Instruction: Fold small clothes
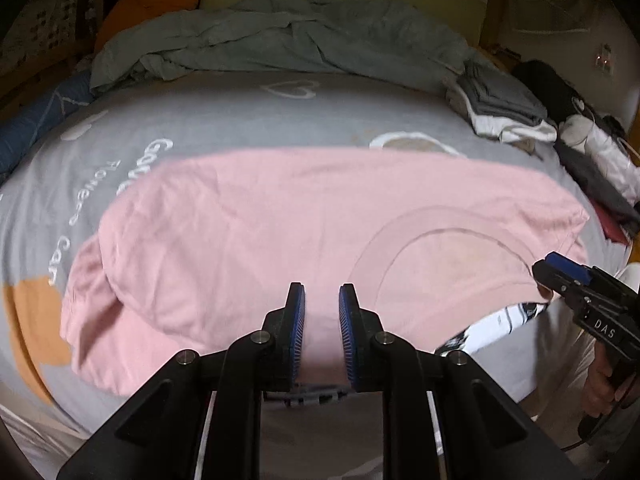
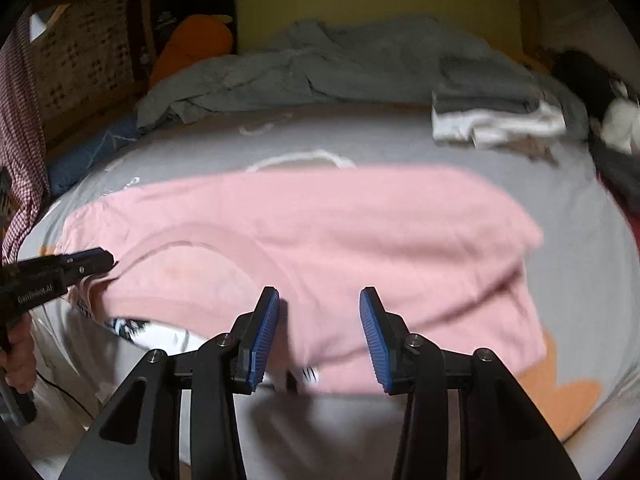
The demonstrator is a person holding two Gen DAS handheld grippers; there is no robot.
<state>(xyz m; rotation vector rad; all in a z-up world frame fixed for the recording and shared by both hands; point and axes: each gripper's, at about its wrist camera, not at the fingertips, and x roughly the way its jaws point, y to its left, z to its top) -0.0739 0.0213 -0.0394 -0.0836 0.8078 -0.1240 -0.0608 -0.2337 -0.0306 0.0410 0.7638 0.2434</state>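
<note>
both grippers, left gripper [image 1: 322, 294] and right gripper [image 2: 319, 298], spread, empty (pink garment [image 1: 304, 216] flat on bed [image 1: 224, 120]).

Both tools are pointing downward toward twelve o'clock: the left tool [image 1: 322, 294] is hanging slightly parted, the right tool [image 2: 319, 298] wider, both empty.

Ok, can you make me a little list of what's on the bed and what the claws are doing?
surface: bed with grey printed sheet
main garment: pink shirt, spread flat
far edge: crumpled grey-green blanket
far right: folded clothes stack
left claw: open, nothing gripped
right claw: open, nothing gripped
</note>
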